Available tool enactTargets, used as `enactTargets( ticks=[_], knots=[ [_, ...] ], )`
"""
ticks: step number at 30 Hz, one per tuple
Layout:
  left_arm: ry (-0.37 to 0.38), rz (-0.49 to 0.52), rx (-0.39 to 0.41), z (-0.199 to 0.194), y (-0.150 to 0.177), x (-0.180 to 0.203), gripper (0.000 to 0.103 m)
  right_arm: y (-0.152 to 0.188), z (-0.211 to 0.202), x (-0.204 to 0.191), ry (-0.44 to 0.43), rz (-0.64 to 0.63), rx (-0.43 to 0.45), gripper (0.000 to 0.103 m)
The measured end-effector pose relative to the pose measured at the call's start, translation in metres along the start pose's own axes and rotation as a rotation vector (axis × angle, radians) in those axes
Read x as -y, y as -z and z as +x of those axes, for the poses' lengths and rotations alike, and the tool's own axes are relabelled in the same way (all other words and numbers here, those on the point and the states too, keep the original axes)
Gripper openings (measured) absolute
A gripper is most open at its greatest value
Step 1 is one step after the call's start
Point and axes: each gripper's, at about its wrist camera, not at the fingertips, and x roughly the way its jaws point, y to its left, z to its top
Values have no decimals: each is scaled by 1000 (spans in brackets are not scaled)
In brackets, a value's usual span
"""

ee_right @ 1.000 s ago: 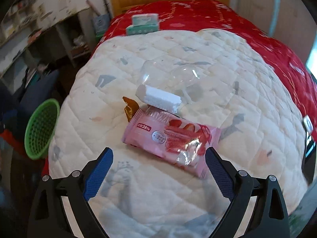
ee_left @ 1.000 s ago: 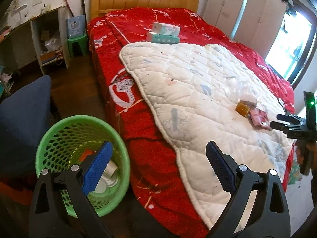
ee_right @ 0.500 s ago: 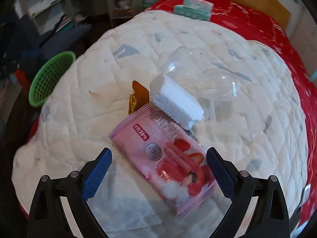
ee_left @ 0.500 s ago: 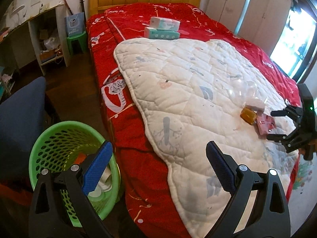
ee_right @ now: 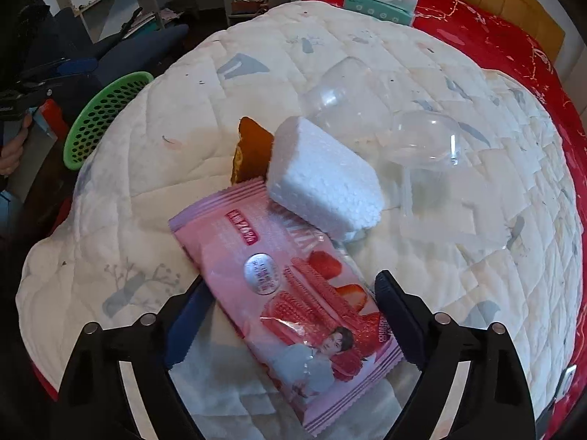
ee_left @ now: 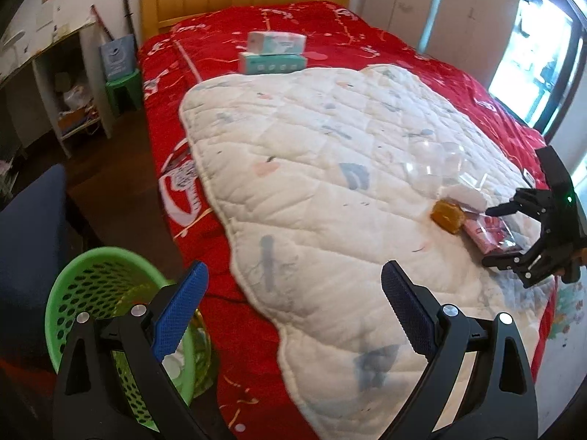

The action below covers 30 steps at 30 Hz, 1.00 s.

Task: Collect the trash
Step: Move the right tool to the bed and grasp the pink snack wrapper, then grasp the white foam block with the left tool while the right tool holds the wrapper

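Observation:
A pink snack wrapper (ee_right: 286,293) lies flat on the white quilt (ee_right: 146,190), between the fingers of my right gripper (ee_right: 290,286). Its jaws are closing, but the pads do not press on the wrapper. A white foam block (ee_right: 323,179) rests on the wrapper's far end. An orange wrapper (ee_right: 251,150) and a clear plastic shell (ee_right: 422,139) lie just beyond it. In the left wrist view the right gripper (ee_left: 489,236) straddles the pink wrapper (ee_left: 491,234) at the far right. My left gripper (ee_left: 293,269) is open and empty, above the bed's near edge. The green basket (ee_left: 91,275) holds some trash.
Two tissue boxes (ee_left: 273,53) are stacked on the red bedspread (ee_left: 165,84) near the wooden headboard. A blue chair (ee_left: 29,227) stands beside the basket on the dark floor. A green stool (ee_left: 124,88) and white shelves stand against the left wall. A wardrobe and a bright window are at the right.
My right gripper has rolled and come down, so the pink wrapper now sits between its fingers. My left gripper has shifted along the bed, and the basket has slid leftward in its view.

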Motion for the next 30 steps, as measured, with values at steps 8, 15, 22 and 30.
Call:
enactTargets(
  ticks=[8, 15, 22, 30],
  knots=[
    [36, 44, 1, 4, -4, 20, 94, -5, 9, 6, -37, -6, -25, 91],
    [128, 59, 0, 13, -16, 40, 94, 7, 0, 2, -45, 38, -23, 75],
    [225, 134, -18, 31, -27, 84, 94, 33, -25, -23, -37, 100, 7, 63],
    [302, 238, -43, 53, -32, 136, 94, 64, -49, -46, -44, 199, 63, 62]
  ],
)
